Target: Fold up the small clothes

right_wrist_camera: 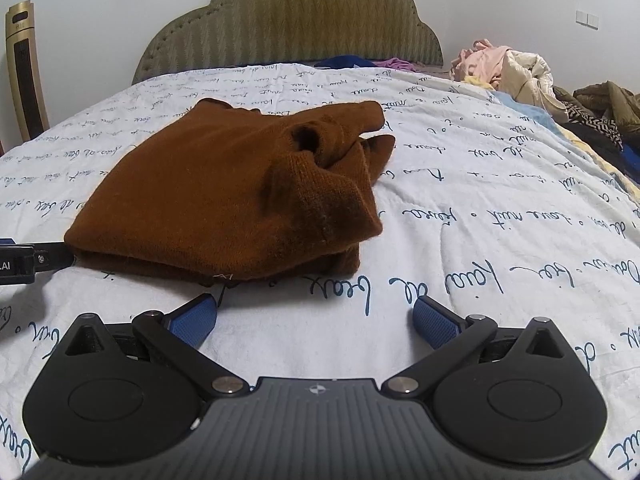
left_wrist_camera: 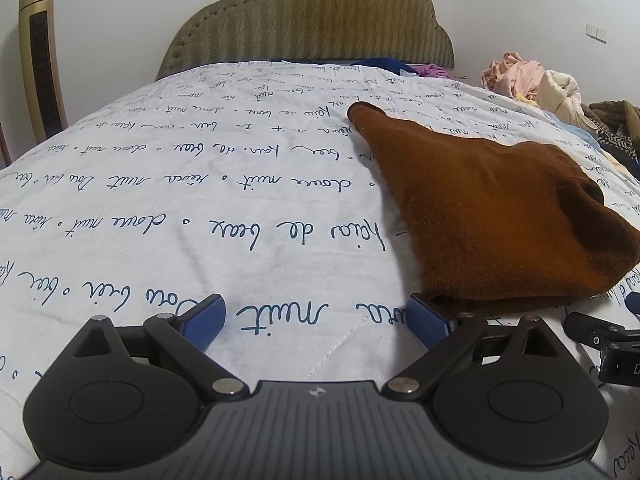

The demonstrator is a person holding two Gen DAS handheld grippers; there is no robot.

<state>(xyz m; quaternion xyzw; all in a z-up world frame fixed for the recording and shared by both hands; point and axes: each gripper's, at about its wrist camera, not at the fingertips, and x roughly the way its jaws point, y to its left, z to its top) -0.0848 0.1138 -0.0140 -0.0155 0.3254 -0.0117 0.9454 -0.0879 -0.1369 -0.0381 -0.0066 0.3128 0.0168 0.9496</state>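
Observation:
A rust-brown knitted sweater (left_wrist_camera: 500, 220) (right_wrist_camera: 224, 192) lies folded into a thick bundle on the white bedspread (left_wrist_camera: 200, 208) (right_wrist_camera: 500, 216) printed with blue handwriting. A sleeve cuff sticks up on its top right side. My left gripper (left_wrist_camera: 316, 316) is open with only bedspread between its blue pads; its right finger (left_wrist_camera: 424, 318) sits at the sweater's near left corner. My right gripper (right_wrist_camera: 314, 312) is open just in front of the sweater's near edge, holding nothing. Part of the left gripper (right_wrist_camera: 24, 264) shows at the sweater's left edge in the right wrist view.
A padded olive headboard (left_wrist_camera: 308, 20) stands at the far end of the bed. A heap of loose clothes (right_wrist_camera: 516, 68) and dark garments (right_wrist_camera: 600, 116) lie at the far right. A gold tower fan (left_wrist_camera: 40, 52) stands at the left wall.

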